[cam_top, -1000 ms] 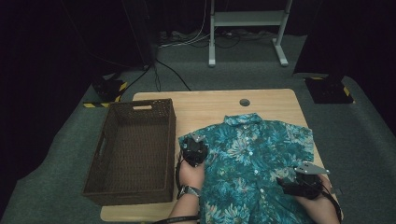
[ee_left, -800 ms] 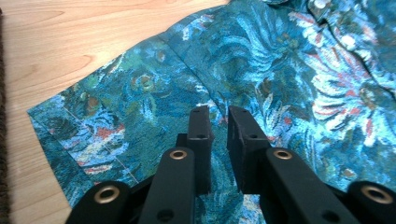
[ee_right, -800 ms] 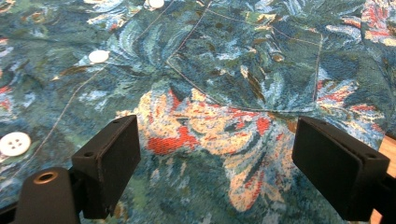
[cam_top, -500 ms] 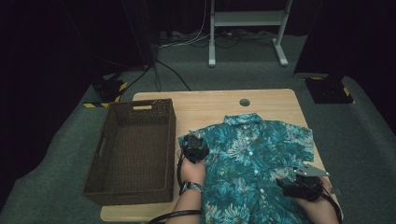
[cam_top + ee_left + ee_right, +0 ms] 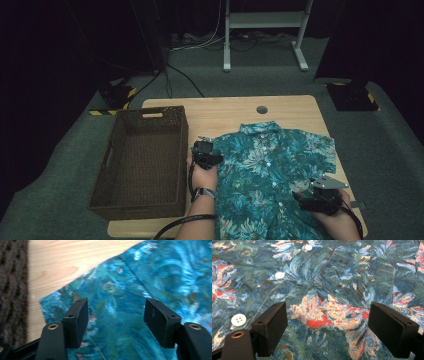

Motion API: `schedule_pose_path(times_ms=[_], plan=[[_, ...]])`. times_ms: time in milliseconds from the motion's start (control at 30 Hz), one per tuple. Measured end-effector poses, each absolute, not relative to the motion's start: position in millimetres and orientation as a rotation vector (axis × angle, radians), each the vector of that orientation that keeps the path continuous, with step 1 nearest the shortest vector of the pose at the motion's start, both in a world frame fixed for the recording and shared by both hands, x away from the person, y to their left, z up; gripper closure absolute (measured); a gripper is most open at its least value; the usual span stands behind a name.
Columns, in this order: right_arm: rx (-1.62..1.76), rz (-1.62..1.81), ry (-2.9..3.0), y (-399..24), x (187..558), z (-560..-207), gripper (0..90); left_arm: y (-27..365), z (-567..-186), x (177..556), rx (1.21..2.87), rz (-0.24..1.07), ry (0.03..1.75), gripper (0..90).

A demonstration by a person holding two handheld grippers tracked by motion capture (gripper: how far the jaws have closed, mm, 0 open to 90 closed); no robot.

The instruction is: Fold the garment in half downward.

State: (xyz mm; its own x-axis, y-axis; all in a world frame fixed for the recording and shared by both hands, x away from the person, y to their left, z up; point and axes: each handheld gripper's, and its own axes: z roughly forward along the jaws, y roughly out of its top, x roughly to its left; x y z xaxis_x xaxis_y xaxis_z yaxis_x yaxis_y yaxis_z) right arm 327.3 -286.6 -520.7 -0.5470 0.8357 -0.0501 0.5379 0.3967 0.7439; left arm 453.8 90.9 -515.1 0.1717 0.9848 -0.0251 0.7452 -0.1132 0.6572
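Since the earlier frames the left gripper (image 5: 204, 151) has edged a little along the shirt's sleeve, and its jaws have just been opening; they now stand apart over the sleeve cloth with nothing pinched between them, as the left gripper view shows, where the sleeve edge (image 5: 62, 293) lies on bare wood. Nearest the person, the right gripper (image 5: 320, 196) hovers at the shirt's lower hem on its right side, jaws set wide, pads clear of the fabric; the right gripper view looks down on white buttons (image 5: 238, 320) and a chest pocket (image 5: 359, 277). No brand, label or writing can be read anywhere.

The shirt (image 5: 272, 170), teal with a floral print, lies spread flat and buttoned, collar pointing away from the person, on a light wooden table (image 5: 225, 112). Just left of the shirt stands a dark wicker basket (image 5: 111, 162). Beyond the shirt's collar a round cable hole (image 5: 261, 109) sits in the tabletop. Farther off, grey carpet (image 5: 395, 150) surrounds the table, with cables and the white legs of a stand (image 5: 227, 45) in a dark room
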Motion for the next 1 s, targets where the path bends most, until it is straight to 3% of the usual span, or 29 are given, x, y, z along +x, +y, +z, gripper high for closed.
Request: schedule_pose_path(times_ms=[300, 667, 833, 1000], plan=[[1.16, 0.972, 2.241, -285.9, 325.5, -519.8, 16.7, 94.7, -525.9, 455.7, 1.901, 0.586, 1.664, 38.1], [1.171, 0.968, 2.248, -286.7, 326.9, -521.9, 16.9, 100.3, -524.5, 453.1, 1.902, 0.587, 1.649, 77.2], [1.178, 0.969, 2.253, -287.2, 326.8, -522.5, 16.9, 96.4, -525.4, 451.8, 1.907, 0.586, 1.627, 88.2], [1.193, 0.975, 2.248, -290.1, 327.2, -523.2, 17.0, 93.8, -523.0, 454.7, 1.961, 0.601, 1.622, 89.0]])
